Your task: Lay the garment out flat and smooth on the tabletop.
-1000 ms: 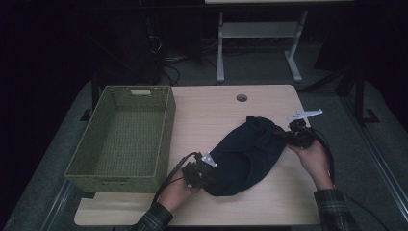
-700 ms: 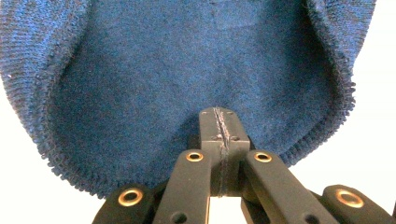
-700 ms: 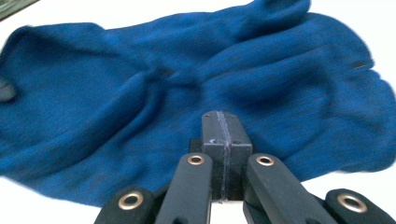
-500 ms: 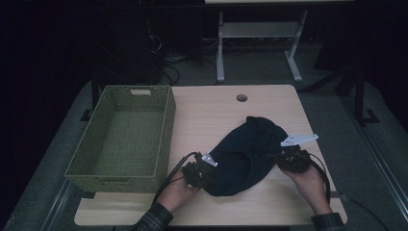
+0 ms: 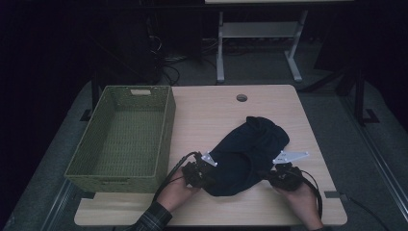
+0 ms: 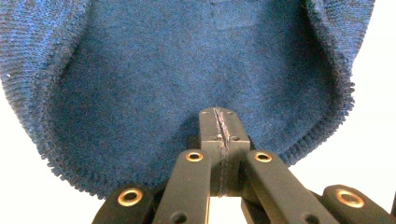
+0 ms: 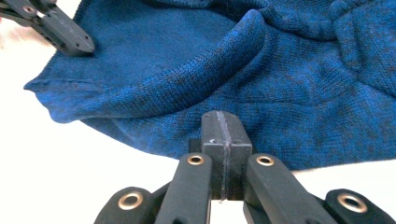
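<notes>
Knitwear, a soft blue sweater (image 5: 248, 149), lies bunched on the desk (image 5: 207, 115) right of the green basket (image 5: 122, 137). Light and floppy, best taken by its ribbed hem. Left claw (image 6: 219, 126) and right claw (image 7: 222, 128) are both clamped on its near edge.

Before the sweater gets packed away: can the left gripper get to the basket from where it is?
Probably yes. The left gripper sits just beside the basket, with bare table between them. It is shut on the sweater, which would come along.
</notes>
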